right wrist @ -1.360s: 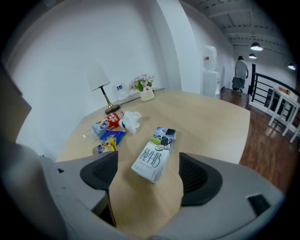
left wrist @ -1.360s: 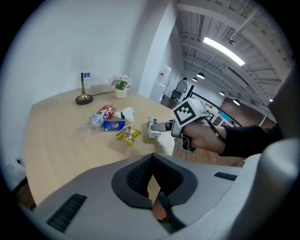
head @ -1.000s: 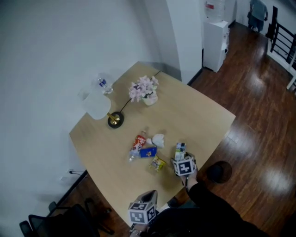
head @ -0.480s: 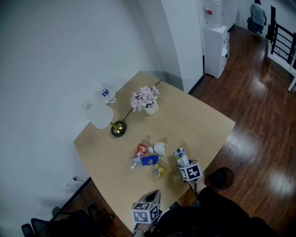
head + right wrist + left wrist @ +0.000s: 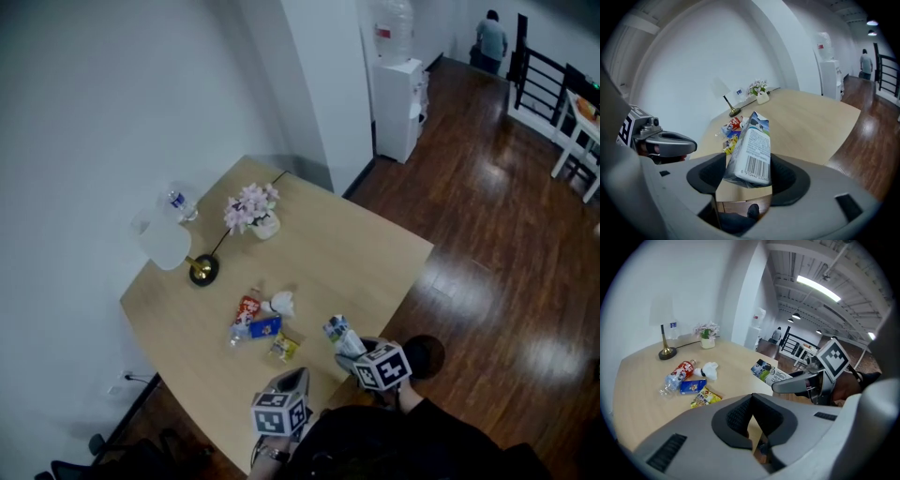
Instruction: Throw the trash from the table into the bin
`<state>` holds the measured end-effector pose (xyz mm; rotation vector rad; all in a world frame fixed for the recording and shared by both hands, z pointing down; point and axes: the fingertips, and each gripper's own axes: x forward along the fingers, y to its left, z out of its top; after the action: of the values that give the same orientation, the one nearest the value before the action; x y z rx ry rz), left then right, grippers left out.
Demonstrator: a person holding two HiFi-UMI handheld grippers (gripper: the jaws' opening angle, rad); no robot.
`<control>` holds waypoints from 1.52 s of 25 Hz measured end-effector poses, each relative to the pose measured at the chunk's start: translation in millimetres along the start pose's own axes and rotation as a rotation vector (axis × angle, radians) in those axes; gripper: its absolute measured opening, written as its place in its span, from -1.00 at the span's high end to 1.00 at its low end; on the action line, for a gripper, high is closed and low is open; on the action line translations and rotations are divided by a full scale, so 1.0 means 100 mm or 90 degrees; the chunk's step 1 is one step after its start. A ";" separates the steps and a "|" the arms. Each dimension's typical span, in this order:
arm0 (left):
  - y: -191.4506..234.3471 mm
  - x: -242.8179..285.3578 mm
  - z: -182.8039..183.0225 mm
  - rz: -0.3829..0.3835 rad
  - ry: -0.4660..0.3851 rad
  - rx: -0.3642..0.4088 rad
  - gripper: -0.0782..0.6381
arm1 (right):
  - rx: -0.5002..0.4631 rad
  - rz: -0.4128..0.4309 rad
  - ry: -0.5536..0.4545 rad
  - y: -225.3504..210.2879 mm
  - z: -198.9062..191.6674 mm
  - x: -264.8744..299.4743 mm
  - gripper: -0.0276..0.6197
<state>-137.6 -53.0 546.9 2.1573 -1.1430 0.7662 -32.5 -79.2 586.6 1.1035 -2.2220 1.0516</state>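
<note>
My right gripper [image 5: 749, 174] is shut on a white and blue milk carton [image 5: 751, 150], held clear of the table with its barcode end toward the camera. From the head view, the carton [image 5: 337, 331] hangs over the table's near edge in the right gripper [image 5: 347, 341]. My left gripper [image 5: 294, 381] is shut and empty, low at the near edge; its view shows the carton [image 5: 768, 372] to the right. A red-label plastic bottle [image 5: 246, 314], a blue packet [image 5: 265, 327], a yellow wrapper [image 5: 284, 348] and a crumpled tissue [image 5: 282, 303] lie on the wooden table [image 5: 347, 253].
A dark round bin [image 5: 427, 354] sits on the floor by the table's near right edge. A lamp [image 5: 166, 242], a clear water bottle [image 5: 178, 202] and a flower vase [image 5: 253, 214] stand at the table's far side. A water dispenser [image 5: 398, 94] stands beyond, with a person [image 5: 487, 42] far off.
The right gripper has closed on the carton, lifted it off the table and drawn it toward the near edge. The left gripper has shifted a little beside it.
</note>
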 end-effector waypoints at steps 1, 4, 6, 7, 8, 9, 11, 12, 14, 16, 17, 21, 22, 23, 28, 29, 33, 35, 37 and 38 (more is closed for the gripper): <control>-0.07 0.03 0.00 -0.007 0.004 0.009 0.77 | 0.001 0.000 -0.002 -0.01 -0.03 -0.05 0.01; -0.31 0.16 -0.01 -0.037 0.020 0.031 0.77 | 0.017 -0.005 -0.006 -0.10 -0.17 -0.22 0.01; -0.50 0.28 -0.03 -0.063 0.032 0.049 0.77 | 0.040 -0.017 -0.011 -0.22 -0.30 -0.35 0.02; -0.61 0.35 -0.05 -0.076 0.039 0.061 0.77 | 0.055 -0.026 -0.013 -0.30 -0.37 -0.43 0.02; -0.71 0.41 -0.08 -0.088 0.047 0.073 0.77 | 0.070 -0.037 -0.016 -0.39 -0.46 -0.51 0.03; -0.82 0.48 -0.10 -0.101 0.055 0.085 0.77 | 0.084 -0.049 -0.020 -0.49 -0.54 -0.60 0.04; -1.04 0.62 -0.14 -0.129 0.072 0.106 0.77 | 0.113 -0.078 -0.026 -0.71 -0.73 -0.79 0.06; -1.16 0.69 -0.15 -0.143 0.081 0.116 0.77 | 0.130 -0.093 -0.029 -0.83 -0.83 -0.89 0.08; -1.39 0.83 -0.18 -0.170 0.100 0.137 0.77 | 0.172 -0.119 -0.035 -1.03 -1.06 -1.08 0.10; -1.62 0.94 -0.22 -0.190 0.118 0.162 0.77 | 0.214 -0.138 -0.037 -1.20 -1.29 -1.22 0.11; -1.71 0.99 -0.24 -0.198 0.126 0.173 0.77 | 0.231 -0.144 -0.037 -1.27 -1.39 -1.27 0.12; -1.98 1.19 -0.36 -0.217 0.154 0.204 0.77 | 0.268 -0.155 -0.029 -1.49 -1.67 -1.30 0.14; -2.04 1.24 -0.40 -0.222 0.160 0.210 0.77 | 0.277 -0.158 -0.025 -1.56 -1.75 -1.29 0.14; -2.10 1.30 -0.44 -0.225 0.167 0.216 0.77 | 0.287 -0.161 -0.020 -1.65 -1.83 -1.27 0.14; -2.35 1.70 -0.88 -0.241 0.214 0.241 0.77 | 0.355 -0.188 0.020 -2.29 -2.56 -0.94 0.14; -2.40 1.81 -0.99 -0.247 0.224 0.243 0.76 | 0.367 -0.196 0.031 -2.45 -2.74 -0.84 0.14; -2.57 2.22 -1.42 -0.264 0.256 0.232 0.77 | 0.396 -0.228 0.087 -3.05 -3.39 -0.40 0.14; -2.61 2.43 -1.61 -0.264 0.266 0.215 0.76 | 0.400 -0.238 0.110 -3.31 -3.70 -0.12 0.14; -2.63 2.64 -1.78 -0.263 0.272 0.195 0.76 | 0.412 -0.241 0.128 -3.50 -3.94 0.10 0.14; -2.63 2.72 -1.85 -0.262 0.275 0.184 0.76 | 0.419 -0.242 0.140 -3.57 -4.02 0.18 0.14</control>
<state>175.0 58.0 806.4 2.1966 -0.3703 1.1792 268.0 89.8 1000.1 1.5050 -1.4350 1.6776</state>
